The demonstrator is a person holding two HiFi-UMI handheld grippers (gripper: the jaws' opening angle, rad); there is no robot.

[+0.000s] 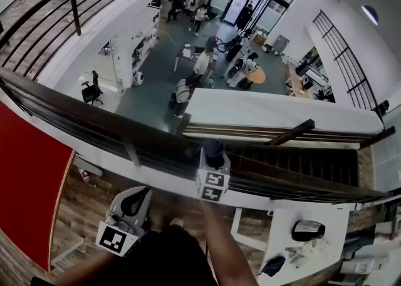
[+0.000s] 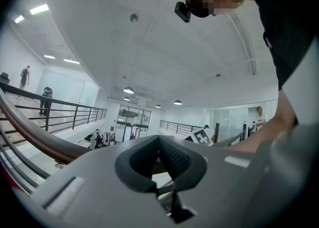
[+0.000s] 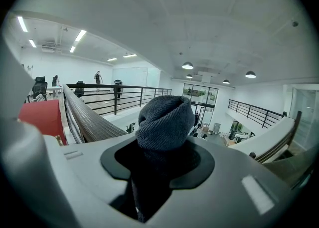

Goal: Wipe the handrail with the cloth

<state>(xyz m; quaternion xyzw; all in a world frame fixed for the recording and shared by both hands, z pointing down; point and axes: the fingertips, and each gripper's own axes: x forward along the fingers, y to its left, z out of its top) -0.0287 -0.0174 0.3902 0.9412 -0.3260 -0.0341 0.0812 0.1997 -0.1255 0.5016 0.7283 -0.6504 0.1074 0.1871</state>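
open-plan office atrium: mezzanine railing [image 1: 94, 122], desks [image 1: 188, 53] below.

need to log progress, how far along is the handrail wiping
Done: no wiped stretch can be told apart. In hand: the right gripper grips the grey knitted cloth at the dark wooden handrail; the left gripper hangs back, empty. Left: seemingly the rail's whole length.

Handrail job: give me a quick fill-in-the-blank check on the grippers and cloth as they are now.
The dark grey ribbed cloth sits clamped in the jaws of the ____ gripper.
The left gripper has its jaws together with ____ between them.
In the right gripper view, the dark wooden handrail runs on the cloth's ____ side.
Missing words: right; nothing; left.
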